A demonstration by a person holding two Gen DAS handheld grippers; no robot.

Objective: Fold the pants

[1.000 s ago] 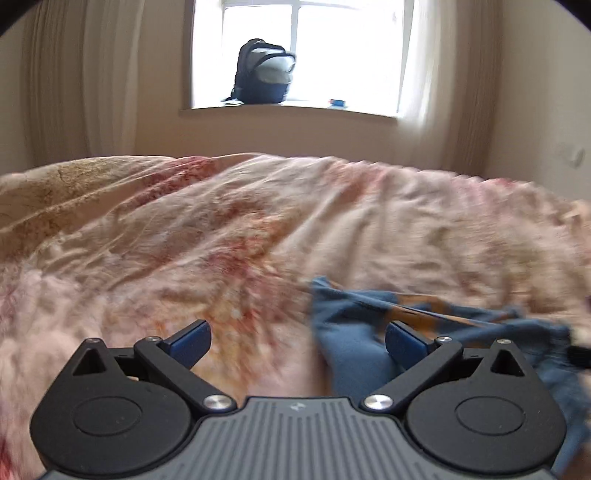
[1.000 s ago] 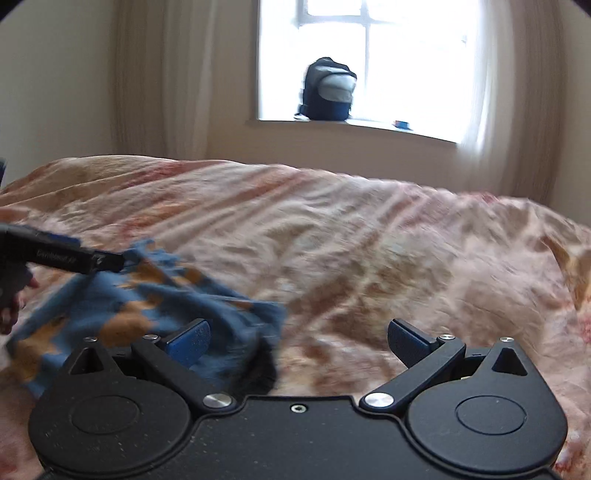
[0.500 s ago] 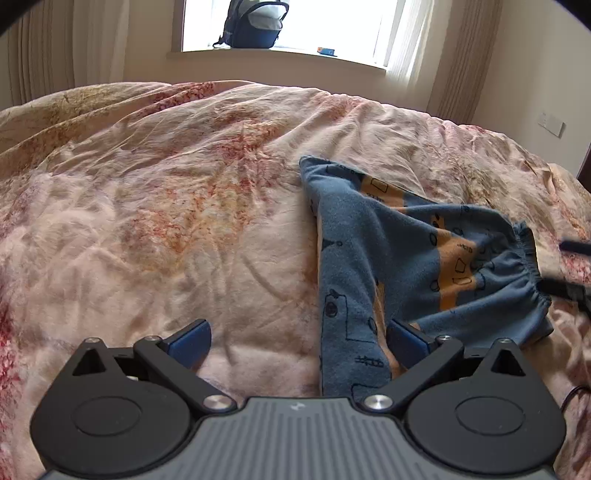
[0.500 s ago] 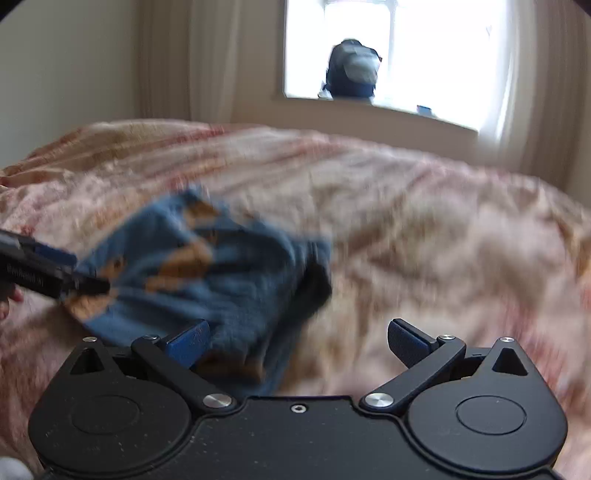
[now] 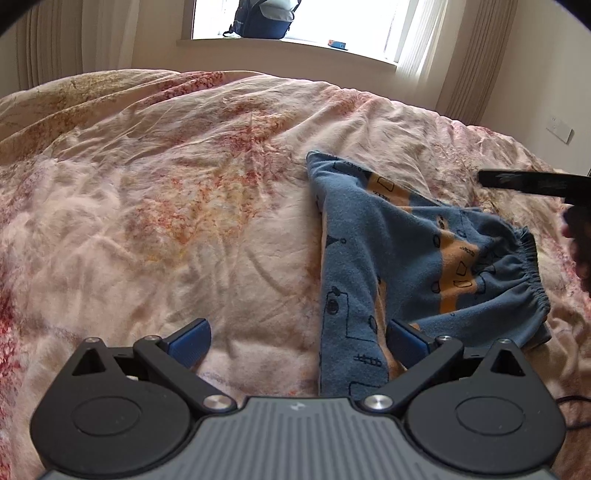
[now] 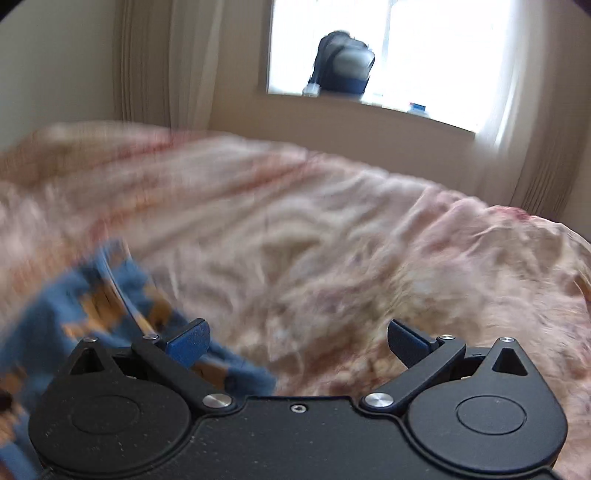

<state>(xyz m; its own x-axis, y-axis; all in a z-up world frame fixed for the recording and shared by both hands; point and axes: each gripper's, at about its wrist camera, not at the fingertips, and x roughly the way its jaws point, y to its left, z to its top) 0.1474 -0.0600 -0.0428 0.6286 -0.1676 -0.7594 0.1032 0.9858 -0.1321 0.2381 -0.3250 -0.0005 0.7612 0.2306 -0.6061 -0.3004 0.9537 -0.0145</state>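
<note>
Small blue pants [image 5: 399,258] with orange patches and an elastic waistband lie crumpled on the pink floral bedspread [image 5: 184,206], right of centre in the left wrist view. My left gripper [image 5: 297,338] is open and empty, just above the near leg end. My right gripper [image 6: 297,341] is open and empty; the pants [image 6: 85,306] show blurred at its lower left. Part of the right gripper [image 5: 535,182] shows as a dark bar at the right edge of the left wrist view, beyond the waistband.
The bedspread fills both views. A dark backpack [image 5: 267,18] sits on the windowsill [image 5: 288,46] behind the bed, with curtains at both sides. A wall socket [image 5: 559,129] is at the right. A dark cable [image 5: 574,398] lies at the bed's right edge.
The pants have dropped flat onto the bed. The left gripper has risen and tilted down over them. The right gripper has swung right, still moving and blurred.
</note>
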